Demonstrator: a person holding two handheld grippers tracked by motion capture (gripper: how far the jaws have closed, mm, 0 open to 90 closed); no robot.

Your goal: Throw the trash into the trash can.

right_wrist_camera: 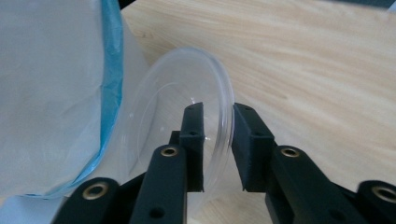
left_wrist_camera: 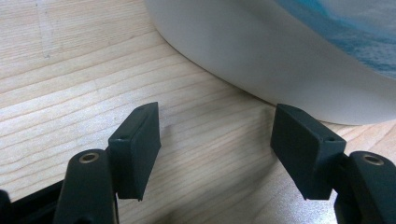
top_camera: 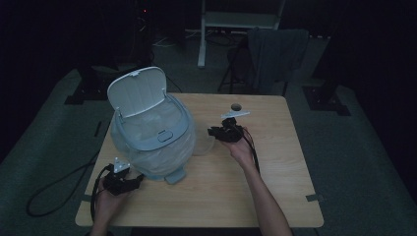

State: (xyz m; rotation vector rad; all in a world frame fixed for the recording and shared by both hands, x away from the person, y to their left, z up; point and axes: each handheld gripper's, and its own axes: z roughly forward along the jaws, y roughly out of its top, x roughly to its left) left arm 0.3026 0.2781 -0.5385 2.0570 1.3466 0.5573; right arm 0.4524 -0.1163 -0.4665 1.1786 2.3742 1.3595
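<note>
While the room around lay dark, with a grey floor and a chair (top_camera: pixel 275 56) behind, the high view showed a pale wooden tabletop (top_camera: pixel 275 167) carrying a lined bin (top_camera: pixel 152 135), lid up. Just beside the bin lay a clear plastic cup (top_camera: pixel 202 143) on its side, its long axis across the tabletop. The left tongs (top_camera: pixel 129 183) rested near the bin's base.

From the left gripper view, those tongs (left_wrist_camera: pixel 215 149) stood wide open and held nothing.

From the right gripper view, the right tongs (right_wrist_camera: pixel 217 147) straddled the cup's rim (right_wrist_camera: pixel 224 100); its mouth faced the camera, and whether the pads pressed it I could not tell.
</note>
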